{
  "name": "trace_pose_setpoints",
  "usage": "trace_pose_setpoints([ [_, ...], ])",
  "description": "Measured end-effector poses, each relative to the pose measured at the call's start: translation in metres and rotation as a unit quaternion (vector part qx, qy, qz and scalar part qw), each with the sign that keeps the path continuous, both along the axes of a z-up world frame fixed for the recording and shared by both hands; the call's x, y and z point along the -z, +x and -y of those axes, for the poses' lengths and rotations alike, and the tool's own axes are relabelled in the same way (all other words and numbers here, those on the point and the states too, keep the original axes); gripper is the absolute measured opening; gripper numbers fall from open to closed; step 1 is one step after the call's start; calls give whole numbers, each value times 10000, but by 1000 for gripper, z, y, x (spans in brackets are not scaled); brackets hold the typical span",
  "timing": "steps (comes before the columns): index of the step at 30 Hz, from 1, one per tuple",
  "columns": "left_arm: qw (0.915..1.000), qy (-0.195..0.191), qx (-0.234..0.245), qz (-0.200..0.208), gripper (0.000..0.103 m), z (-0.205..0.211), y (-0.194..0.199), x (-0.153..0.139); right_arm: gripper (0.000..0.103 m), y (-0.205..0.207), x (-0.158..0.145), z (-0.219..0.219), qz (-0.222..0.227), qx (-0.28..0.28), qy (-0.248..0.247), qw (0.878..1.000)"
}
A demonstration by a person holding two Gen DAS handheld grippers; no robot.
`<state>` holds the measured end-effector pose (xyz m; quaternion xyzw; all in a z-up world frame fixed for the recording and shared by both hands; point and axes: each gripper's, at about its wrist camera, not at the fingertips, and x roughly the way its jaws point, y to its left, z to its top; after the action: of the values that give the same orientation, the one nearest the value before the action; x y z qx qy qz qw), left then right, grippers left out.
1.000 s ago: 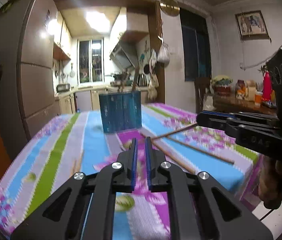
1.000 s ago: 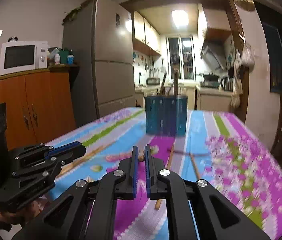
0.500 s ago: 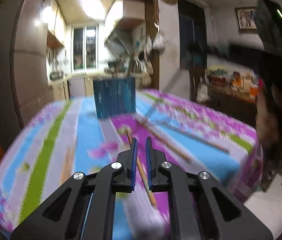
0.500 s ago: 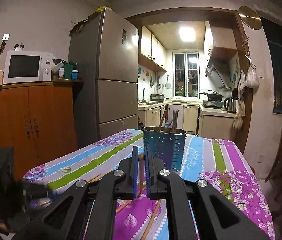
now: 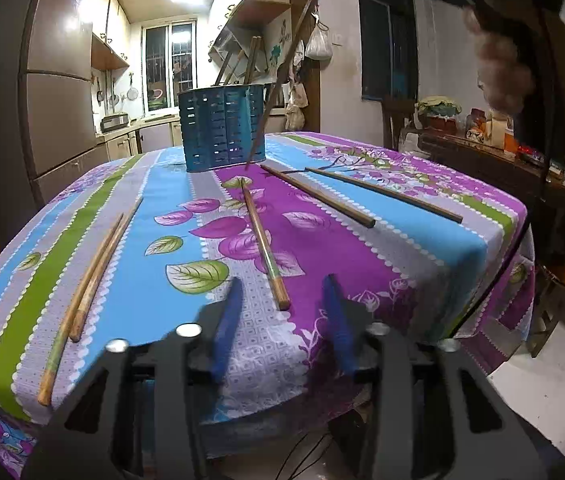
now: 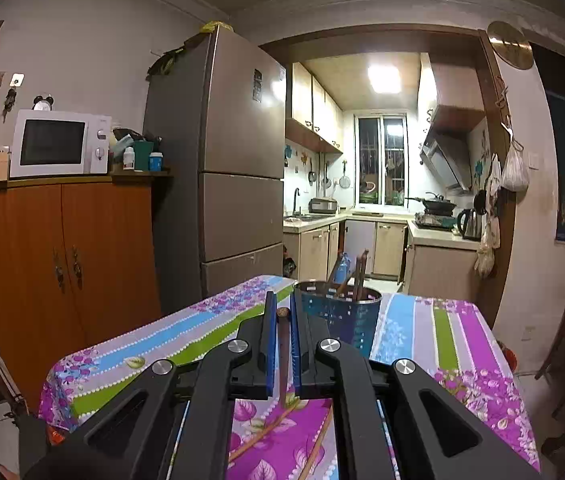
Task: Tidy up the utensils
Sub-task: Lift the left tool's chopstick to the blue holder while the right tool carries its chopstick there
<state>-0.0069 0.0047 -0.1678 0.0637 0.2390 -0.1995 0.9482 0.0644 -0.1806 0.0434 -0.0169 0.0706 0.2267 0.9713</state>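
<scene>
- Wooden chopsticks are the task items. Several already stand in the blue perforated metal utensil holder, which sits upright near the far end of the worktop covered with a striped floral cloth.
- Five chopsticks lie loose on the cloth in the left wrist view: a pair of light wooden chopsticks side by side on the left, one green-banded chopstick along the centre, and two dark brown chopsticks well apart on the right.
- One further dark chopstick is in the air, tilted, its lower tip near the holder's right wall; whether the tip touches the cloth cannot be told.
- Judgement: the task is partly done. One chopstick is in transit and five are left to collect.
- The right gripper has its jaws pinching the airborne chopstick, which passes between the blue pads. It is raised well above the worktop and faces the holder.
- The left gripper hangs low at the near worktop edge, level with the cloth, jaws spread wide and holding nothing. The near end of the green-banded chopstick lies just ahead, between the blue pads.
</scene>
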Motion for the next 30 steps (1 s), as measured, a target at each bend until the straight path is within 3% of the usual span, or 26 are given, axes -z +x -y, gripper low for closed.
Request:
trace_pose_setpoints([
  [4, 9999, 13, -77, 110, 14, -1, 4, 2, 7, 1, -5, -3, 60, -27, -36, 10000],
  [8, 9993, 85, -87, 347, 12, 1, 1, 5, 7, 0, -6, -6, 90, -40, -66, 9999],
  [15, 9990, -45, -170, 417, 5, -5, 1, -5, 7, -4, -13, -6, 245, -15, -110, 9996],
  [30, 9861, -432, -427, 1545, 5, -30, 22, -118, 7, 6, -46, 1, 467, -9, -32, 9989],
])
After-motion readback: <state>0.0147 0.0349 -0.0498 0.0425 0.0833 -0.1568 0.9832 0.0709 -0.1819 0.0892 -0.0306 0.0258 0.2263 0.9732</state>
